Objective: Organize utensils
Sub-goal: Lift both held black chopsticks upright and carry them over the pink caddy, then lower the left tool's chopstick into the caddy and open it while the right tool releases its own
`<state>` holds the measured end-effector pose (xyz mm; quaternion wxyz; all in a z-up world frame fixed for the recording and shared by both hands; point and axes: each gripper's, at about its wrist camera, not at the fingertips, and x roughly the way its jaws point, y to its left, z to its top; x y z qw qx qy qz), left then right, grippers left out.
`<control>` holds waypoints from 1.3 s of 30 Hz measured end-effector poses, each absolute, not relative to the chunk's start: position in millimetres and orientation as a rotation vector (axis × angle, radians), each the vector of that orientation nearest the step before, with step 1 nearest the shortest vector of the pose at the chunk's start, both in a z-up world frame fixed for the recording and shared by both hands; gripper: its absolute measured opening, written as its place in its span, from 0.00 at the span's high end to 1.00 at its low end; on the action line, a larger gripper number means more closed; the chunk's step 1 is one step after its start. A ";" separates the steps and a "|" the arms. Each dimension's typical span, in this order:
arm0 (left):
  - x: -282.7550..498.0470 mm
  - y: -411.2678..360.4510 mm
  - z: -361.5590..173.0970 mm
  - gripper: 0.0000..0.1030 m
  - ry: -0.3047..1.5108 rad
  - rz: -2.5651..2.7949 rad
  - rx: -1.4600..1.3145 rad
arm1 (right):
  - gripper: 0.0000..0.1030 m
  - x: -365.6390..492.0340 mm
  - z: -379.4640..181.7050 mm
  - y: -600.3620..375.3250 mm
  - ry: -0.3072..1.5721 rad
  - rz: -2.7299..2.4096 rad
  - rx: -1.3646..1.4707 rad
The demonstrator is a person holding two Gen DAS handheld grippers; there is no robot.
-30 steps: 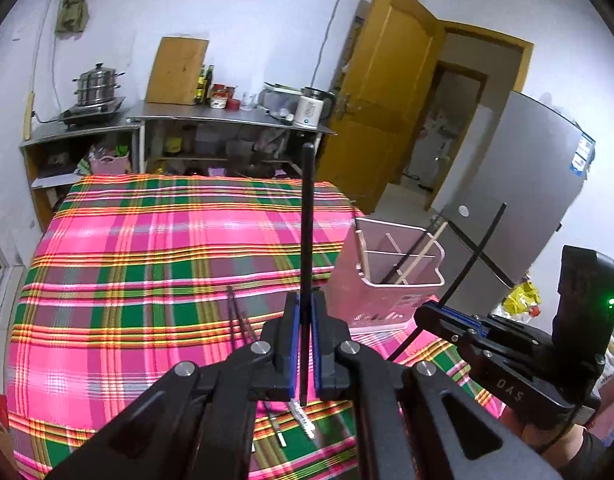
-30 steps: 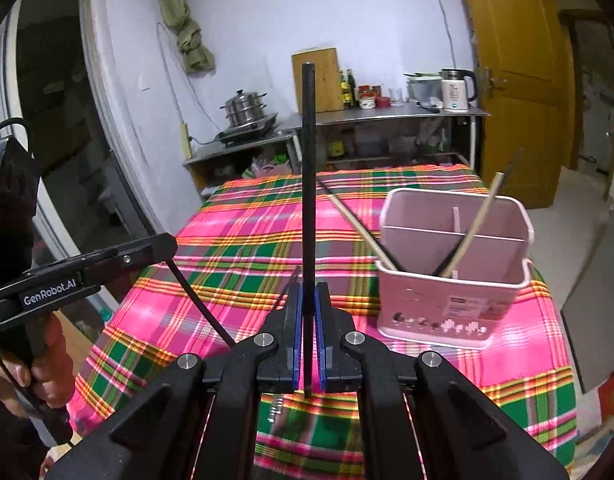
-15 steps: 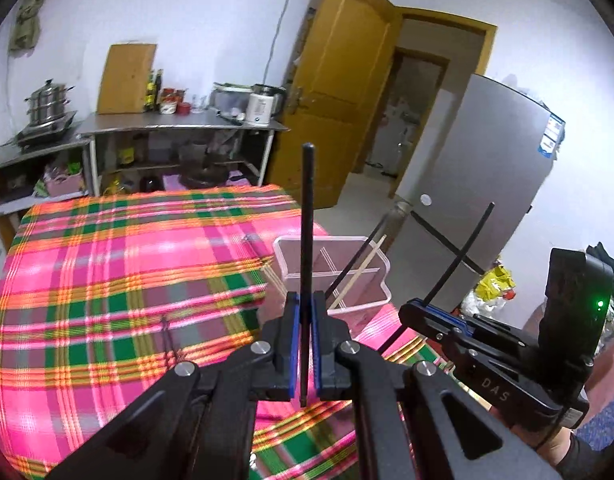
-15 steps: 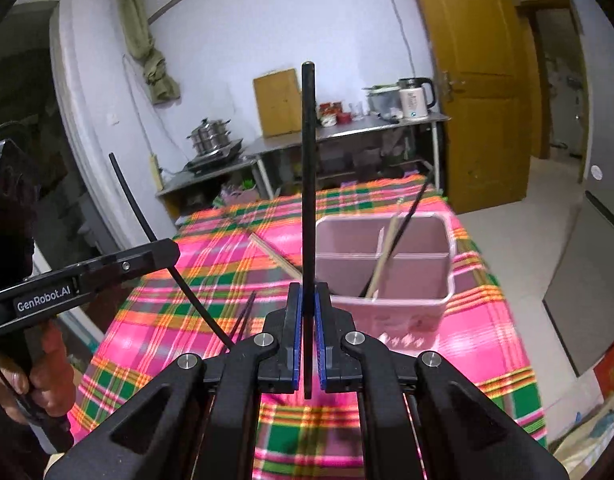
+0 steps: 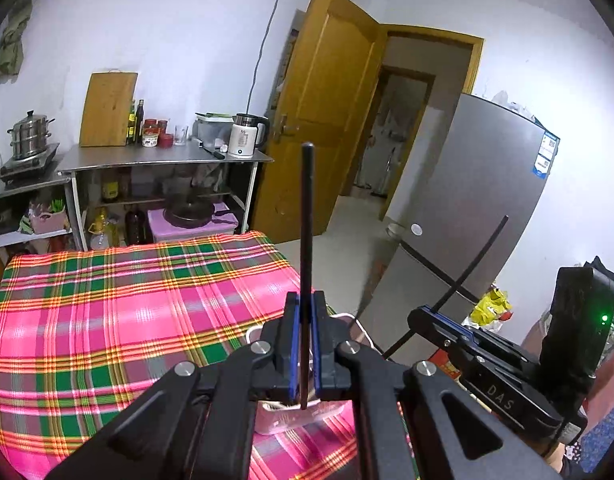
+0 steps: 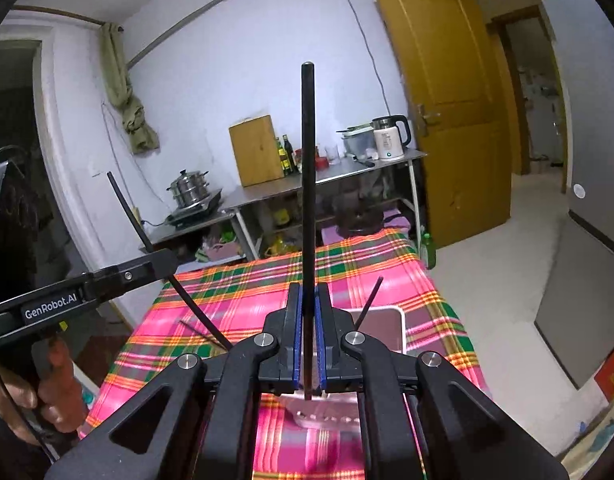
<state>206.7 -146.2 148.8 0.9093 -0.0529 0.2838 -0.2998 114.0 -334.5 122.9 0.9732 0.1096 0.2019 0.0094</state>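
**Two chopsticks poised above the holder**

The left gripper (image 5: 303, 344) is clamped on a black chopstick (image 5: 307, 224) that stands straight up between its blue pads, and the right gripper (image 6: 308, 344) pinches a second black chopstick (image 6: 308, 184) the same way. Both hang over the pink utensil holder (image 6: 387, 330), which sits near the right edge of the counter, on the pink-and-green plaid cloth (image 5: 119, 312). From the left wrist view only the holder's rim and front wall peek out beneath the fingers; from the right wrist view its divided interior shows, with one dark chopstick (image 6: 369, 300) already leaning inside. Another thin dark utensil (image 6: 199, 330) seems to lie on the cloth beside the left gripper, though it is too slim to name with certainty.

I'd say the step in hand is the drop-off: each stick is carried and lined up over the holder. Next, each lower tip needs steering into a compartment before the jaws loosen, one gripper at a time, so the sticks don't knock together or tip the light holder.
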 end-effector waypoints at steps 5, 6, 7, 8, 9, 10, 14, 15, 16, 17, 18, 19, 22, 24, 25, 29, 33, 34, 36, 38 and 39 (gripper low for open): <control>224.5 -155.1 136.6 0.94 0.601 -0.613 -0.100 | 0.94 128.5 112.7 -336.7 0.424 0.016 0.227; 227.0 -156.8 132.6 0.94 0.608 -0.613 -0.100 | 0.94 131.6 109.3 -337.1 0.433 0.015 0.230; 228.4 -157.7 128.3 0.94 0.614 -0.613 -0.100 | 0.94 133.2 106.9 -337.5 0.438 0.015 0.230; 231.0 -158.7 124.5 0.95 0.621 -0.611 -0.100 | 0.94 136.4 102.5 -337.2 0.447 0.015 0.230; 232.3 -159.7 120.7 0.94 0.628 -0.611 -0.101 | 0.94 138.3 100.5 -338.6 0.452 0.017 0.231; 233.9 -159.9 116.9 0.94 0.635 -0.612 -0.103 | 0.94 140.9 96.1 -338.2 0.461 0.018 0.232; 239.3 -162.6 101.2 0.94 0.663 -0.612 -0.104 | 0.94 148.0 83.4 -338.4 0.491 0.018 0.228; 240.8 -163.4 97.3 0.94 0.671 -0.611 -0.104 | 0.94 149.2 81.3 -337.8 0.497 0.018 0.227; 242.5 -163.8 93.6 0.94 0.678 -0.608 -0.102 | 0.94 150.3 78.5 -336.9 0.505 0.018 0.228; 243.5 -164.0 90.4 0.94 0.682 -0.605 -0.100 | 0.94 151.9 74.2 -336.9 0.516 0.020 0.230; 243.9 -164.1 89.4 0.94 0.678 -0.606 -0.097 | 0.94 152.7 72.2 -335.6 0.522 0.024 0.232; 243.4 -164.5 89.1 0.94 0.673 -0.608 -0.095 | 0.94 153.7 69.0 -334.9 0.530 0.028 0.232; 245.4 -165.1 84.5 0.94 0.689 -0.600 -0.092 | 0.94 155.5 61.6 -332.1 0.551 0.027 0.224; 246.9 -164.8 79.2 0.94 0.705 -0.598 -0.094 | 0.94 156.6 57.7 -330.6 0.559 0.029 0.221; 246.9 -164.7 76.9 0.94 0.710 -0.596 -0.094 | 0.94 156.8 55.7 -330.0 0.566 0.025 0.219; 245.0 -165.1 71.4 0.94 0.718 -0.600 -0.087 | 0.94 158.7 48.9 -330.7 0.584 0.027 0.224; 242.6 -168.1 71.5 0.94 0.711 -0.594 -0.063 | 0.94 160.0 47.0 -329.5 0.593 0.027 0.222; 243.5 -167.9 72.4 0.94 0.713 -0.594 -0.066 | 0.94 160.4 45.9 -328.0 0.595 0.026 0.222; 243.3 -167.9 72.1 0.93 0.716 -0.597 -0.065 | 0.94 159.7 46.0 -328.1 0.597 0.028 0.228; 242.6 -167.7 72.3 0.92 0.719 -0.597 -0.067 | 0.94 159.6 44.2 -328.8 0.606 0.019 0.230; 241.9 -168.1 72.8 0.91 0.720 -0.599 -0.067 | 0.94 159.4 43.6 -329.7 0.610 0.017 0.233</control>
